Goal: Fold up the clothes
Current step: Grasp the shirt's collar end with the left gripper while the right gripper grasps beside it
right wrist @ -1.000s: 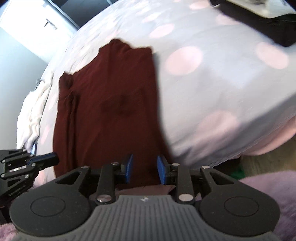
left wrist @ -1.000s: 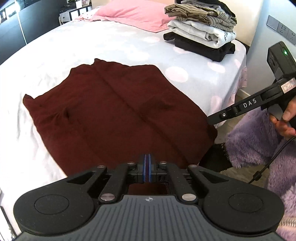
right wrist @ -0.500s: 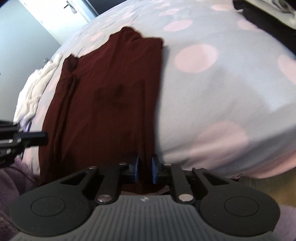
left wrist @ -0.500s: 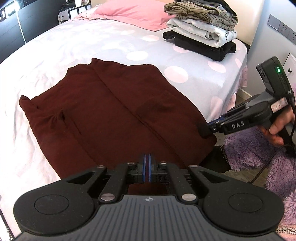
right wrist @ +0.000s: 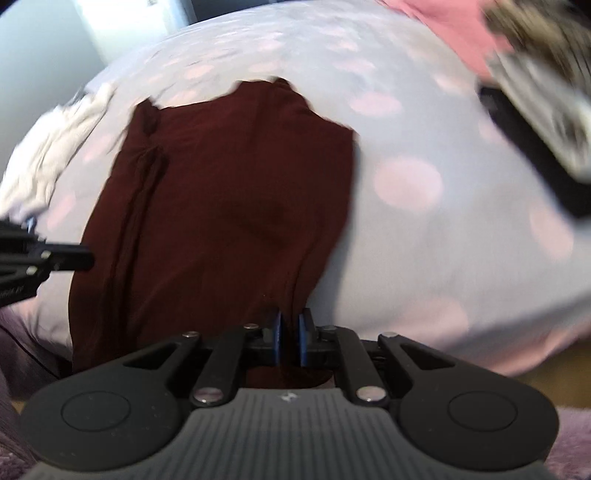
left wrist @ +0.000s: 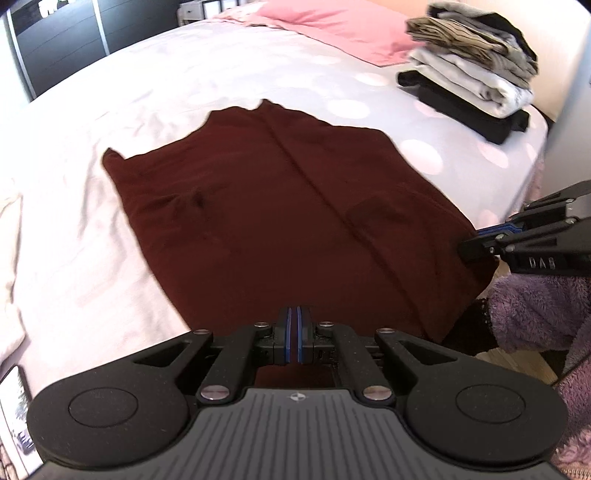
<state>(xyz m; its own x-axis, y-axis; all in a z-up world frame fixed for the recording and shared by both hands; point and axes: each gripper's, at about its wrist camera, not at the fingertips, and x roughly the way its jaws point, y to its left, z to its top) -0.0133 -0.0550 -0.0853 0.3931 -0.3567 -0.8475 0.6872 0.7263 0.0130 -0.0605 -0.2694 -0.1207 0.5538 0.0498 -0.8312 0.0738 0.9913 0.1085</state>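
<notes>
Maroon garment (left wrist: 280,221) is pinched by both the left hand-held gripper (left wrist: 294,334) and right hand-held gripper (right wrist: 290,338).

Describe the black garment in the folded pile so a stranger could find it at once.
Start at the polka-dot bed and look to its far corner, just past the pink pillow. A stack of folded clothes sits there, well beyond the spread-out maroon garment. The black garment is the bottom layer, the only solid black piece, under the pale grey and striped ones.
</notes>
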